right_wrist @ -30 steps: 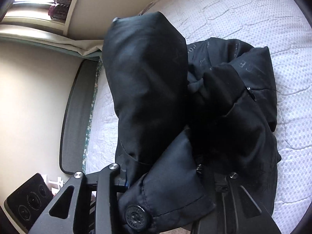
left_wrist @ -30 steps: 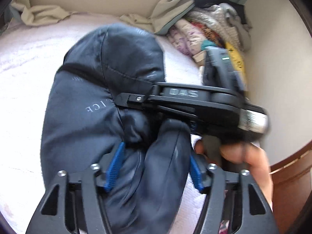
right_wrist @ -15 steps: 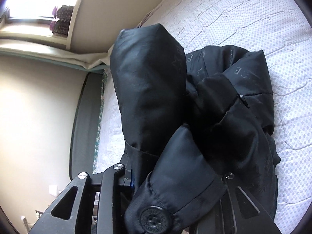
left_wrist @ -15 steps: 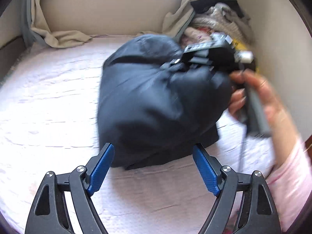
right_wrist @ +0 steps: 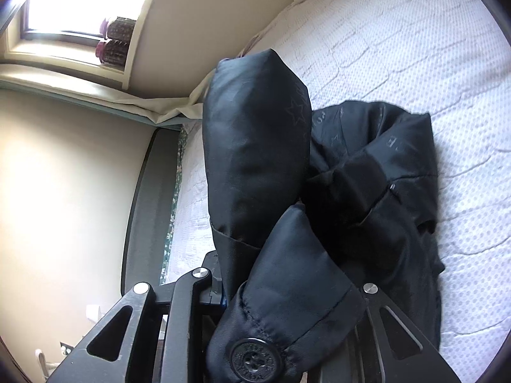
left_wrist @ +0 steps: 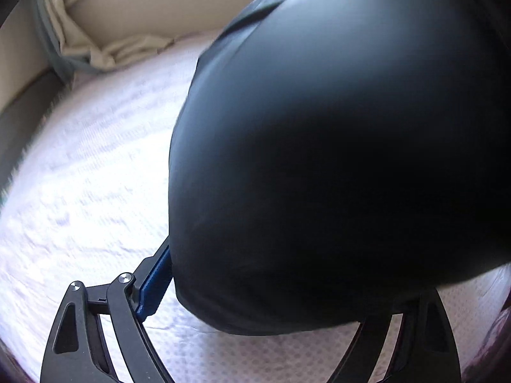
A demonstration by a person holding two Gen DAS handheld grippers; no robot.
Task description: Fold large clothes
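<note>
A dark navy padded jacket (right_wrist: 351,185) lies bunched on the white quilted bed (right_wrist: 431,48). My right gripper (right_wrist: 287,296) is shut on the jacket's buttoned cuff edge, and a puffed sleeve stands up in front of it. In the left wrist view the jacket (left_wrist: 335,159) fills most of the frame, very close. My left gripper (left_wrist: 262,290) is open, its blue left pad (left_wrist: 155,284) against the jacket's lower edge; the right finger is hidden behind the fabric.
A beige wall and a window sill with dark pots (right_wrist: 115,41) lie beyond the bed's far side. A dark bed frame (right_wrist: 143,210) runs along the left. Crumpled cream curtain cloth (left_wrist: 111,51) lies at the bed's far edge.
My left gripper let go of the jacket, pulled back, then moved in close against the bundle's lower edge. My right gripper kept its hold and lifted a little.
</note>
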